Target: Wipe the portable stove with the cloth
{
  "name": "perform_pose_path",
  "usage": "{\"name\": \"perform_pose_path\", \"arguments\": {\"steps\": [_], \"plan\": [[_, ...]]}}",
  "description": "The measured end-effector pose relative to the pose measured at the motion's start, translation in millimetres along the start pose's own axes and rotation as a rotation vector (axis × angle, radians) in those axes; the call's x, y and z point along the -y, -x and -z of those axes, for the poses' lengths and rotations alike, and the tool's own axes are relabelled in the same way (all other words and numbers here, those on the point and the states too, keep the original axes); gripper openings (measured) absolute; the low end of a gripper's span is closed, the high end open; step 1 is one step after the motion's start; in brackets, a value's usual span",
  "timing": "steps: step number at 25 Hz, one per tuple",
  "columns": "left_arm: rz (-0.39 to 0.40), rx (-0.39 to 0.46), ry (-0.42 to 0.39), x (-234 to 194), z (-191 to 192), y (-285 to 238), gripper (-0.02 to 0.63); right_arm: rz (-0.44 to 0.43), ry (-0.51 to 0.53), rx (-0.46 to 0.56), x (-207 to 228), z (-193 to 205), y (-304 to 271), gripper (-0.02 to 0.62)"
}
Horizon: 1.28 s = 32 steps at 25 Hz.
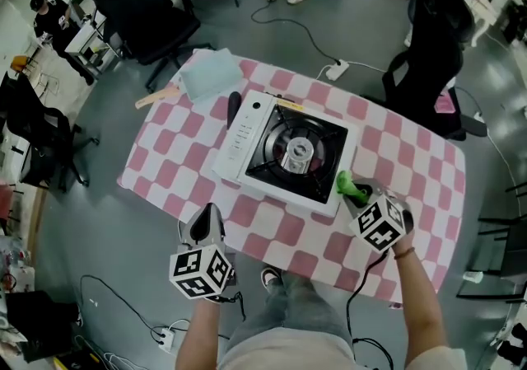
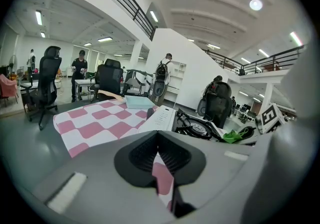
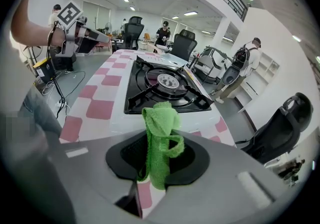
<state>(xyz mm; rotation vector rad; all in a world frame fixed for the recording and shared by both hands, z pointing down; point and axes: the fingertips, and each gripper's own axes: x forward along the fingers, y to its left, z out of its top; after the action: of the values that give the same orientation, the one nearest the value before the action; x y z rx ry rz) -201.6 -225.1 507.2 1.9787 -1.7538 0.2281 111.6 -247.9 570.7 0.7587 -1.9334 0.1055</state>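
Two hand-held grippers are in play, and only one is loaded. On the left, my left hand-held gripper (image 2: pixel 159 140) hangs just off the near edge of the tabletop (image 1: pixel 173 154), jaws drawn together with nothing between them, only the pink-and-white check showing past them. At the far left corner lie a pale blue folded sheet (image 1: pixel 210 73) and a wooden handle (image 1: pixel 158 98), well clear of the work.

In the middle sits the portable stove (image 1: pixel 245 139), with a white control panel on its left and a black burner tray with pan supports on its right. I judge it light enough to slide on the checked cover if I push hard sideways, so my idle left hand-held gripper would do well to brace the plain white panel edge. The white casing looks smooth and stiff and should wipe easily. The black supports are raised and angular and are likely to snag soft fabric.

On the right, my right hand-held gripper (image 3: pixel 160 150) is clamped on the green cloth (image 3: pixel 161 118) and sits at the stove's near right corner. The cloth is soft, limp terry, pinched at a fold, with a bunched loop standing beyond the jaws and a tail hanging beneath. That loop is what will meet the surface. The grip looks narrow, so I expect the cloth to drag and roll under pressure. I would hold it deeper for a broader pad.
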Motion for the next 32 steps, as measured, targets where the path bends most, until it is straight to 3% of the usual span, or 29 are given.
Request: {"name": "perform_pose_path", "arguments": {"steps": [32], "plan": [[-0.009,0.038,0.070,-27.5,11.5,45.3,0.000,-0.048,0.045,-0.064,-72.7,-2.5,22.9,0.078]]}}
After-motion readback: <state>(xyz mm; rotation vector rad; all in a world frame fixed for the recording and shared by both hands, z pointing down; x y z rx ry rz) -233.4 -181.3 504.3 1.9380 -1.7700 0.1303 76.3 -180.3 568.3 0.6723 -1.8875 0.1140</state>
